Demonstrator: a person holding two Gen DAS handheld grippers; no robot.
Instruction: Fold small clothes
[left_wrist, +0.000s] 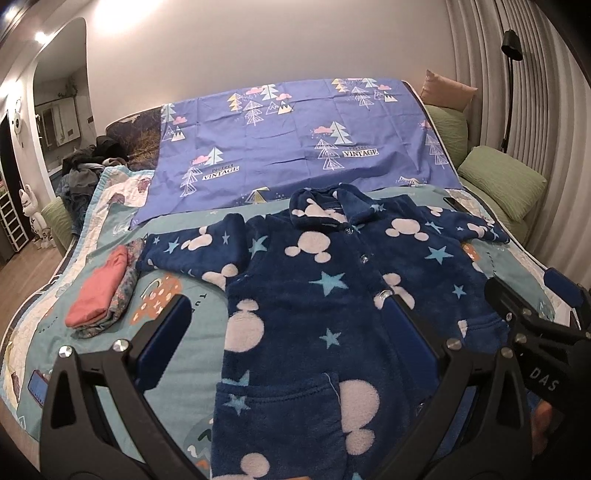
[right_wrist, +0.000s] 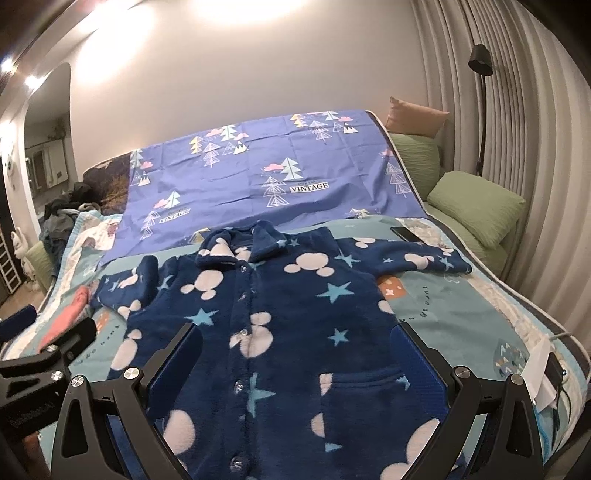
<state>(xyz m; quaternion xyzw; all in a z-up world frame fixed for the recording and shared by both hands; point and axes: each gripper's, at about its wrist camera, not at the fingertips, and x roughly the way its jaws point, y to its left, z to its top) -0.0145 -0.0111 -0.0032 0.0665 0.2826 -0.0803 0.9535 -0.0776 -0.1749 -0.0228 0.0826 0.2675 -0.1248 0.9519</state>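
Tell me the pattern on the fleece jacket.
Navy fleece jacket with white mouse-head shapes and light-blue stars; clearest in right wrist view.

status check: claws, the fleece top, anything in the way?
Left claw open, right claw open, both empty. Navy fleece top spread flat, buttoned, unfolded. Folded pink stack beside its sleeve; phone near the other.

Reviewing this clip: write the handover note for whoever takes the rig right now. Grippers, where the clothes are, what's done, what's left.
Left gripper: jaws open, empty, over the near hem.
Right gripper: jaws open, empty, alongside.
Navy fleece pyjama top: flat on the quilt, front up, buttoned, both sleeves spread, unfolded.
Done: a pink folded garment sits on a patterned one on the quilt's left side.
Left: fold in the sleeves, fold the body, probably add it to that stack.
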